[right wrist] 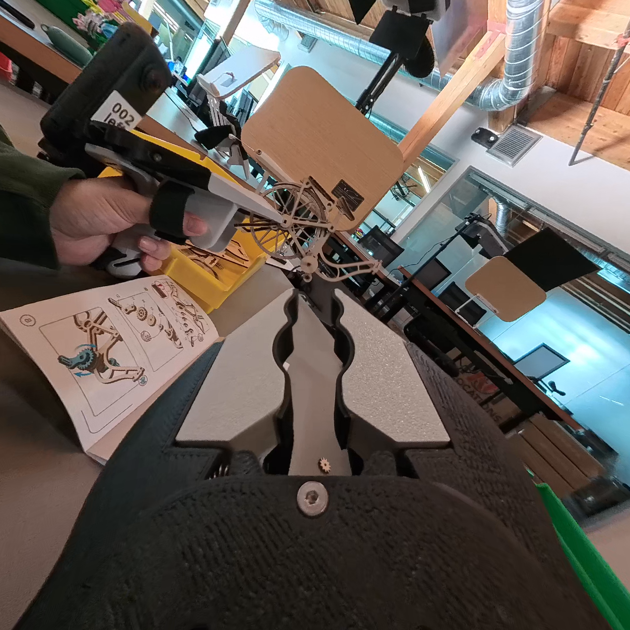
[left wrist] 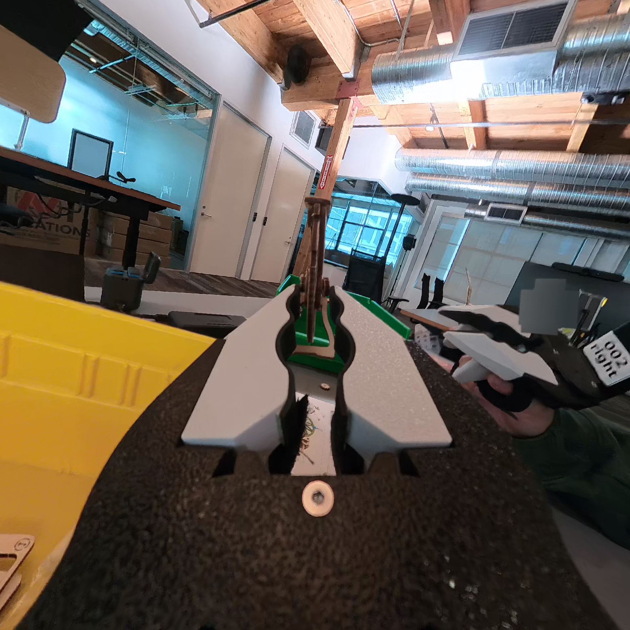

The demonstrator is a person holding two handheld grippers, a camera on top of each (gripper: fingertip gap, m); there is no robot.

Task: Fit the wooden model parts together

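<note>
My left gripper (left wrist: 314,297) is shut on a part-built wooden bicycle model (left wrist: 313,269), seen edge-on between its fingertips and held in the air. In the right wrist view the left gripper (right wrist: 278,218) grips the model (right wrist: 300,221) at the spoked wheel's hub, with the frame and crank hanging to the lower right. My right gripper (right wrist: 313,298) is open and empty, below and just short of the model. It shows at the right of the left wrist view (left wrist: 446,325). A small loose wooden gear (right wrist: 324,464) lies on the table, also in the left wrist view (left wrist: 326,386).
An open instruction booklet (right wrist: 112,341) lies on the grey table at the left. A yellow bin (right wrist: 211,276) with wooden part sheets stands behind it, close on my left (left wrist: 68,375). A green tray (left wrist: 375,317) sits beyond the model; its edge shows at lower right (right wrist: 579,552). My right fingertips sit around 11 cm from my left ones.
</note>
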